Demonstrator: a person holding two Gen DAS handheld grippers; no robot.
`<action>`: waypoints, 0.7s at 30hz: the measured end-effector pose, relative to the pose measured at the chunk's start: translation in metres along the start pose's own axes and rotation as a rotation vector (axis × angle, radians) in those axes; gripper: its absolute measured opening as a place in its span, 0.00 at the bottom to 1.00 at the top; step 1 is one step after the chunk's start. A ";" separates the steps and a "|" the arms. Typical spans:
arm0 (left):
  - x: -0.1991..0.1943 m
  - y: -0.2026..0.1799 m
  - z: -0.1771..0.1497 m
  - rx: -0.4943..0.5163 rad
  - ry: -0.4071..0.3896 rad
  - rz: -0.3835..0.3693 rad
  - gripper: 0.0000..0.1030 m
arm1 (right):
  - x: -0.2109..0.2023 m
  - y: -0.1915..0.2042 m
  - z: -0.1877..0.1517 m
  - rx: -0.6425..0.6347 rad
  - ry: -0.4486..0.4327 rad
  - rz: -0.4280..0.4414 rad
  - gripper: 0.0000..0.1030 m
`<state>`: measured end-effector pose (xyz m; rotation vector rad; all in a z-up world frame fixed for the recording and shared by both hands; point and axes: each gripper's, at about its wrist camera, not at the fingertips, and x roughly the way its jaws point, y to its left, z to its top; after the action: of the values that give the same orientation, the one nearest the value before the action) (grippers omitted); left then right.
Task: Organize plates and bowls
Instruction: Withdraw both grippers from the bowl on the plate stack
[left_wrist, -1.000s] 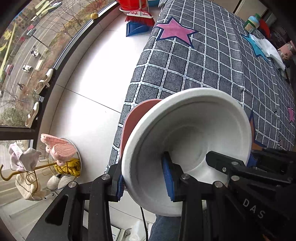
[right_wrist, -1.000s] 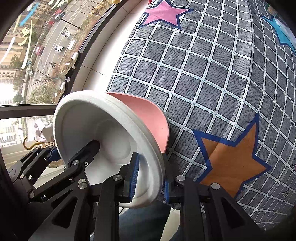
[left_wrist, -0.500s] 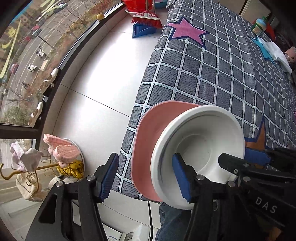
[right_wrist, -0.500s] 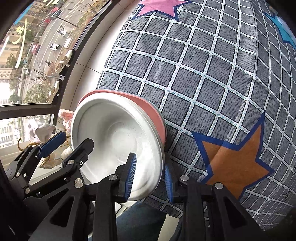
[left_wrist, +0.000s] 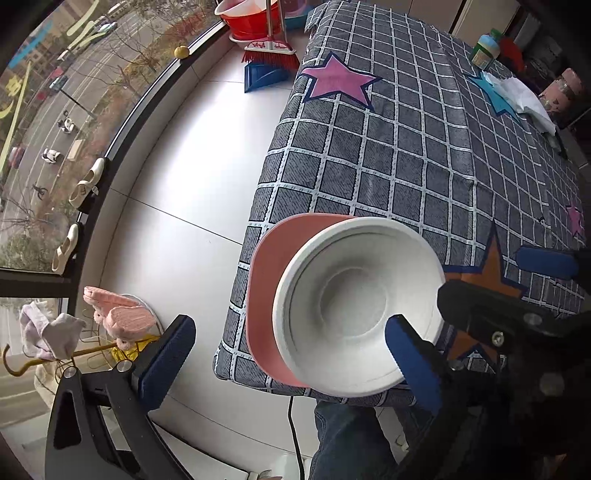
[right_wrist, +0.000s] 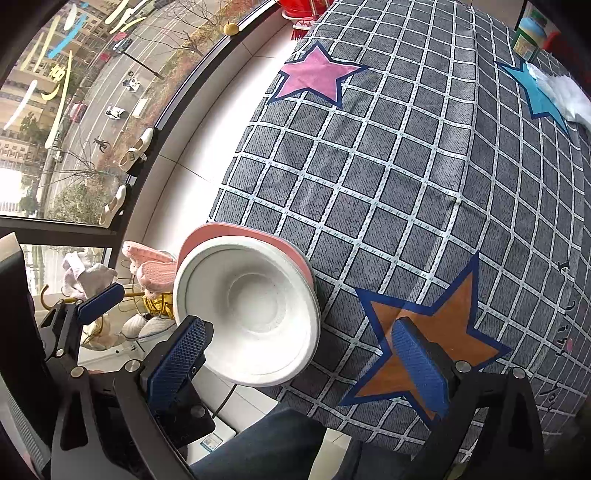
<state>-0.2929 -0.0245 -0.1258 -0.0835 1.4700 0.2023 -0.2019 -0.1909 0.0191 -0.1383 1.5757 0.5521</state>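
A white bowl (left_wrist: 354, 306) sits in a pink plate (left_wrist: 271, 269) on the near left corner of the checked tablecloth (left_wrist: 406, 166). My left gripper (left_wrist: 288, 332) hangs over it, jaws opening wide. The bowl's left rim shows between the pads, and neither pad presses on it. My right gripper (right_wrist: 301, 332) is also opening; the bowl (right_wrist: 255, 310) and plate (right_wrist: 236, 230) lie below its left finger (right_wrist: 184, 354), untouched. Its right finger is over the orange star (right_wrist: 436, 317). Each view shows the other gripper's blue pad (left_wrist: 543, 260) (right_wrist: 101, 299).
The plate overhangs the table's edge a little. At the far end stand a green-labelled bottle (left_wrist: 485, 48), a white cloth (left_wrist: 524, 99) and a pink jar (left_wrist: 563, 92). A broom, dustpan (left_wrist: 266, 74) and pink slippers (left_wrist: 118, 314) are on the floor; a person's leg (left_wrist: 347, 439) is below.
Both grippers let go of the white bowl's rim, spread their jaws wide and rose. The bowl and pink plate went from tilted in the grip to resting on the table corner.
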 end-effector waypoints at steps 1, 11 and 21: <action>-0.002 -0.003 0.000 0.016 0.001 -0.009 1.00 | -0.004 0.002 -0.001 -0.014 -0.005 -0.023 0.99; -0.025 -0.026 -0.011 0.129 -0.007 0.049 1.00 | -0.027 -0.001 -0.014 0.018 -0.040 -0.089 0.99; -0.036 -0.030 -0.010 0.177 -0.048 0.101 1.00 | -0.023 -0.006 -0.018 0.060 -0.008 -0.067 0.99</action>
<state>-0.3005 -0.0590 -0.0929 0.1384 1.4393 0.1539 -0.2139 -0.2094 0.0390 -0.1431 1.5728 0.4518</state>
